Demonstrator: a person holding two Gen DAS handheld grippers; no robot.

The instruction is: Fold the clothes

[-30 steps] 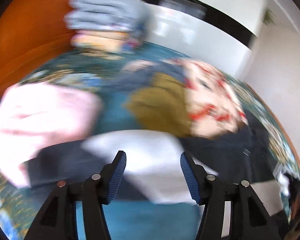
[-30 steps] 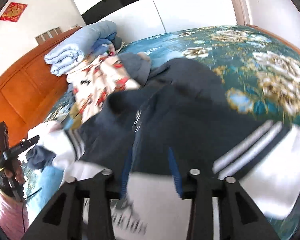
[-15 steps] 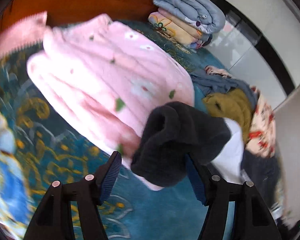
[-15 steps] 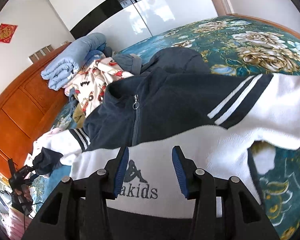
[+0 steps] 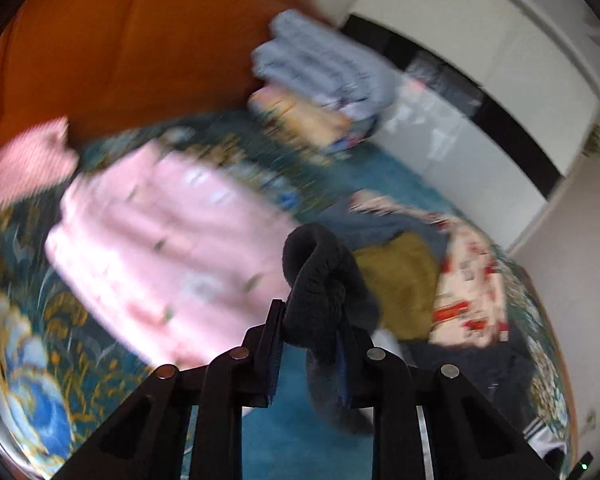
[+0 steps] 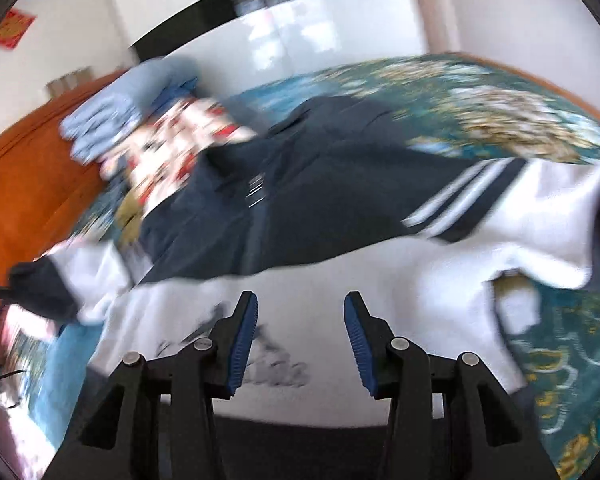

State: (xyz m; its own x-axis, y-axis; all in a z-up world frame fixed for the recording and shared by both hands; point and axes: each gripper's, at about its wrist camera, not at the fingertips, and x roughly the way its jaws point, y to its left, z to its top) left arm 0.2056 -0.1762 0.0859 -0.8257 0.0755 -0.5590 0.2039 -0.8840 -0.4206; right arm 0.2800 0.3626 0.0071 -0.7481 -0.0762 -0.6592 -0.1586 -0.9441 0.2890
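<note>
Left gripper (image 5: 310,344) clamped tight on dark ribbed cuff (image 5: 320,276) of navy-and-white jacket (image 6: 300,208); cuff bunched between the jaws, bulging up toward 12 o'clock, a tail of it hanging down at 6. Right gripper (image 6: 299,332) wide open, gripping nothing, hovering over the jacket's white lower panel (image 6: 340,280) with blurred dark lettering (image 6: 268,364) between the fingers. Jacket spread flat across floral teal bedspread (image 6: 500,112), navy chest and zip at centre, striped white sleeve out toward 3 o'clock, other sleeve running to 9 o'clock where the cuff ends. Pink floral garment (image 5: 168,252) at 9–10 o'clock of left view, lying on the bedspread behind the held cuff. Mustard item (image 5: 400,280) and red-print cream cloth (image 5: 472,292) piled at 3 o'clock. Folded blue quilt stack (image 5: 320,72) at 12 o'clock against orange wooden headboard (image 5: 120,48). Both views motion-blurred.
</note>
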